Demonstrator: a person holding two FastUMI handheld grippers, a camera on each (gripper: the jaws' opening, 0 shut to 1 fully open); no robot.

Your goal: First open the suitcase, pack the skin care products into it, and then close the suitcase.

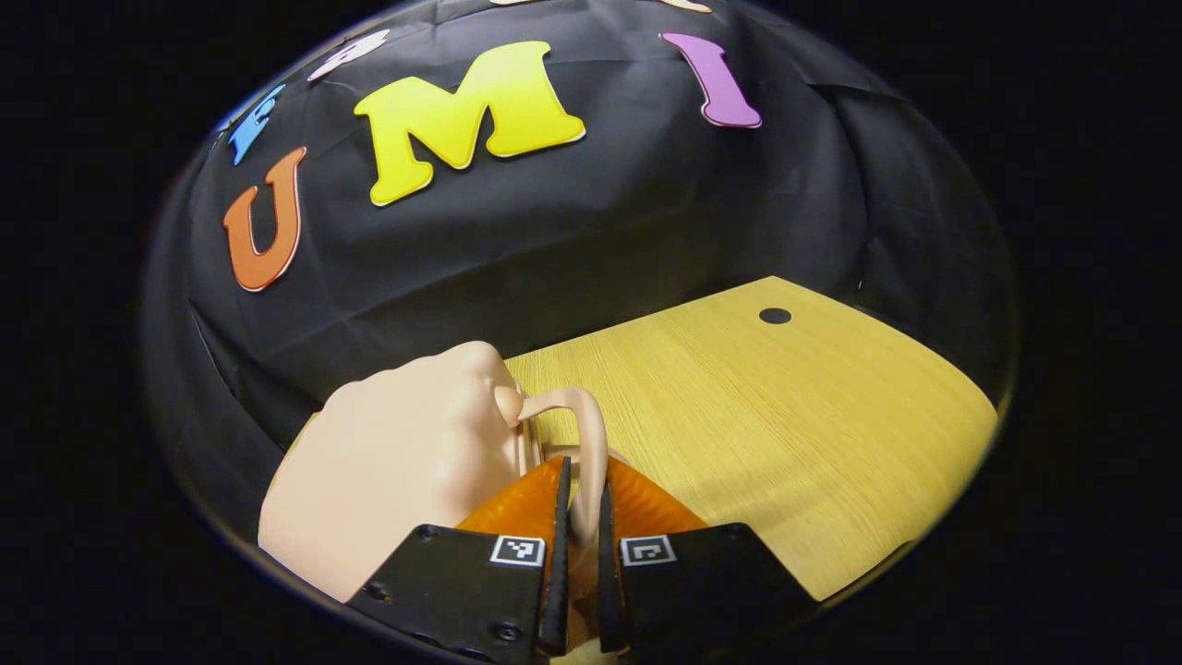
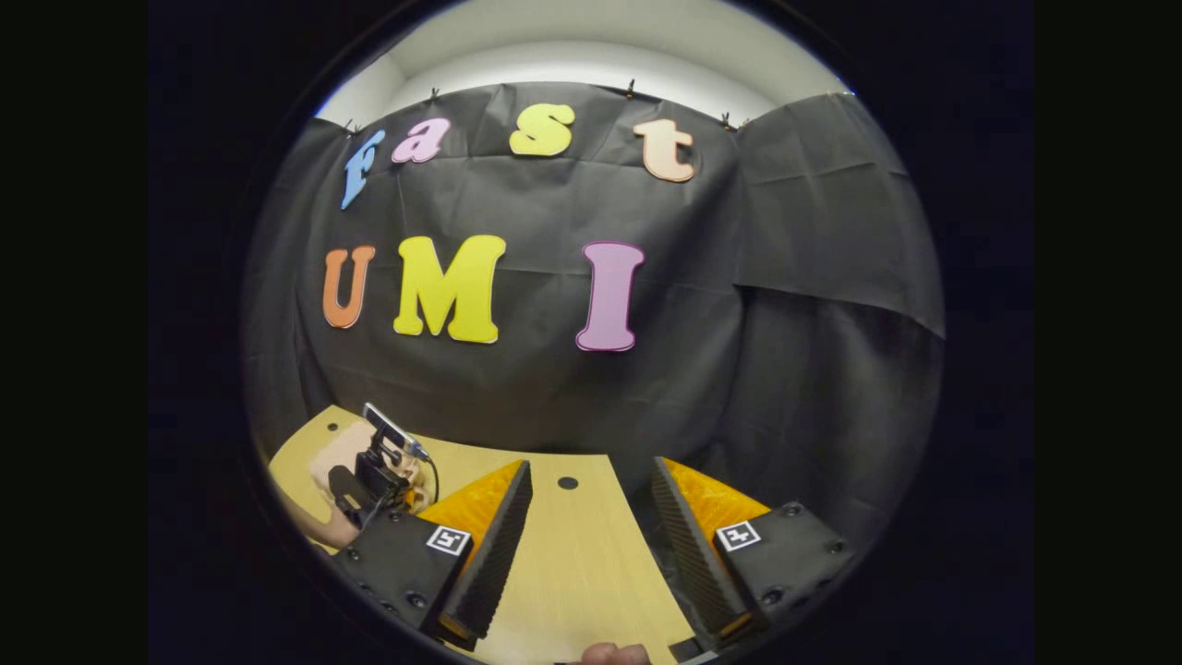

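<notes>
Left gripper [image 1: 580,517] clamps thin handle [image 1: 591,434] of peach suitcase [image 1: 397,462]; rigid, smooth shell, likely light. Right gripper [image 2: 591,536] spread, empty.

Closed pale pink suitcase [image 1: 388,462], handle [image 1: 582,443] between fingers [image 1: 557,545]

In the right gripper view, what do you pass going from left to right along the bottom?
The suitcase with the left gripper at it, then the bare wooden table seen between the right gripper's wide-open jaws.
</notes>
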